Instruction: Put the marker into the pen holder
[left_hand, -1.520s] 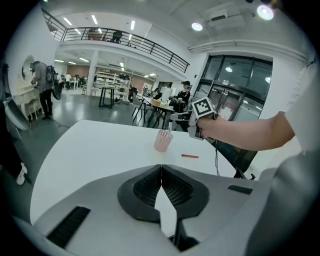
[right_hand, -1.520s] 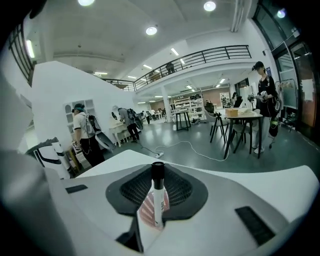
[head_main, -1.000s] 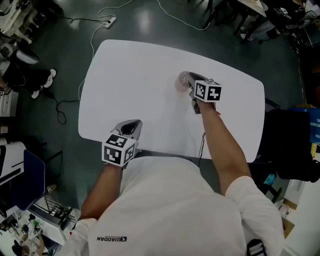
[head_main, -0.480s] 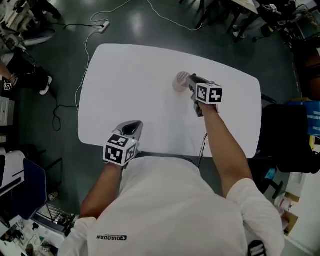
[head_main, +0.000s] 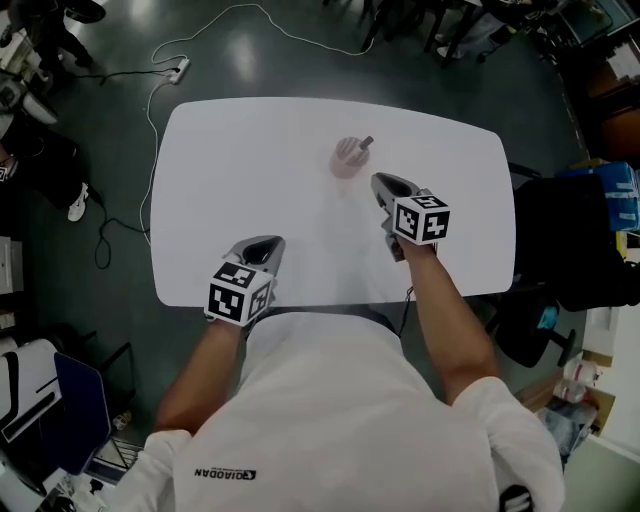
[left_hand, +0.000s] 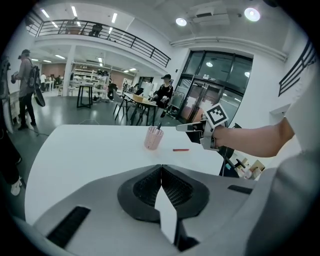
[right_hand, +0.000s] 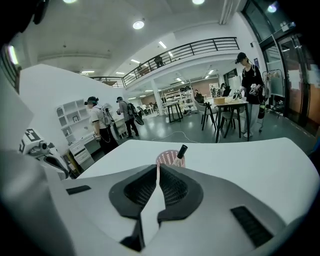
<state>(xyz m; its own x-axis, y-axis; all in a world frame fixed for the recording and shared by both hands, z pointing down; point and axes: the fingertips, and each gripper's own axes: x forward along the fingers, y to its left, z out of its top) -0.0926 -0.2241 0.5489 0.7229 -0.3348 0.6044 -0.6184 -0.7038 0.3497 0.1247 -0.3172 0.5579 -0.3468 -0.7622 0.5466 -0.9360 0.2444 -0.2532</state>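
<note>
The marker (head_main: 366, 143) stands tilted in the pen holder (head_main: 346, 160), just ahead of the right gripper (head_main: 381, 181). Its jaws are pressed together and empty. The left gripper (head_main: 263, 243) is likewise closed on nothing.

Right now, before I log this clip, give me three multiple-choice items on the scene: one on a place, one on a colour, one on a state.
1. Where is the black marker?
A. lying flat on the table
B. standing in the pen holder
C. between the left gripper's fingers

2. What colour is the pen holder?
A. pink
B. blue
C. green

3. How do the fingers of the right gripper stand?
A. wide apart
B. shut on the marker
C. together, on nothing

Answers:
1 B, its top sticks up out of the holder's rim.
2 A, the mesh reads pink in all three views.
3 C, the right gripper view shows them meeting with nothing between.
</note>
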